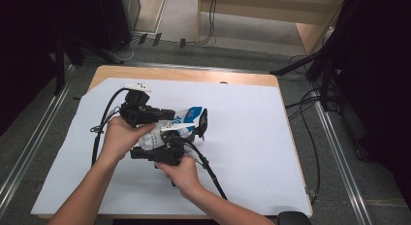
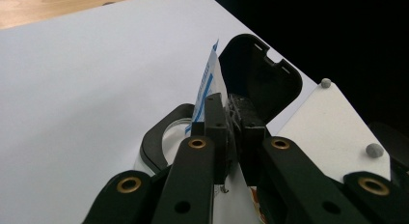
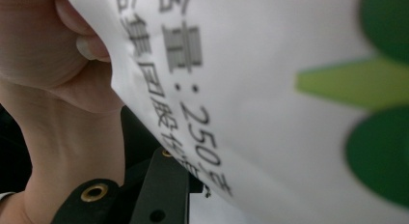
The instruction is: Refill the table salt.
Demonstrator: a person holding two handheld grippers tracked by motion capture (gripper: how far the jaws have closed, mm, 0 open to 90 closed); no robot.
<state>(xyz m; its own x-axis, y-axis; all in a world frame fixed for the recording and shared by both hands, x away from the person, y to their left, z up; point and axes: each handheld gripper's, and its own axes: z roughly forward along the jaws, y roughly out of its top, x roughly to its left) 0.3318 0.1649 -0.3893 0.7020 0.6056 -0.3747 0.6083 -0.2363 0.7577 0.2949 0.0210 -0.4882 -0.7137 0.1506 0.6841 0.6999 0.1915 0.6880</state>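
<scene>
The left gripper (image 2: 231, 132) is clenching the top edge of a white carton (image 1: 181, 123): in the left gripper view its two black jaws are pressing together on a thin white flap with blue stripes (image 2: 207, 84). Just beyond the jaw tips a black hinged cap (image 2: 263, 74) is standing open, and a black ring around a round opening (image 2: 166, 137) is lying just left of the jaws. A white plate with grey knobs (image 2: 333, 132) is showing at the right.

The right gripper (image 1: 162, 154) is sitting under and against the carton in the high view, with the right hand (image 1: 181, 174) wrapped around its body. In the right gripper view the carton's white side (image 3: 251, 79) is lying right across the lens, one black jaw (image 3: 161, 190) is rising beneath it, and whether the jaws are squeezing it I cannot tell. Black print on that side is running slantwise: Chinese characters and the figure "250", blurred at its end. Green shapes (image 3: 381, 156) are showing at the right edge. The left hand (image 3: 58, 89) is touching the carton there.

In the high view the carton is being held between both grippers above a white sheet (image 1: 252, 152) on a wooden table (image 1: 194, 75), near the sheet's middle; it bears a blue panel (image 1: 194, 112). The left hand (image 1: 121, 137) is gripping the left gripper (image 1: 167, 116).
</scene>
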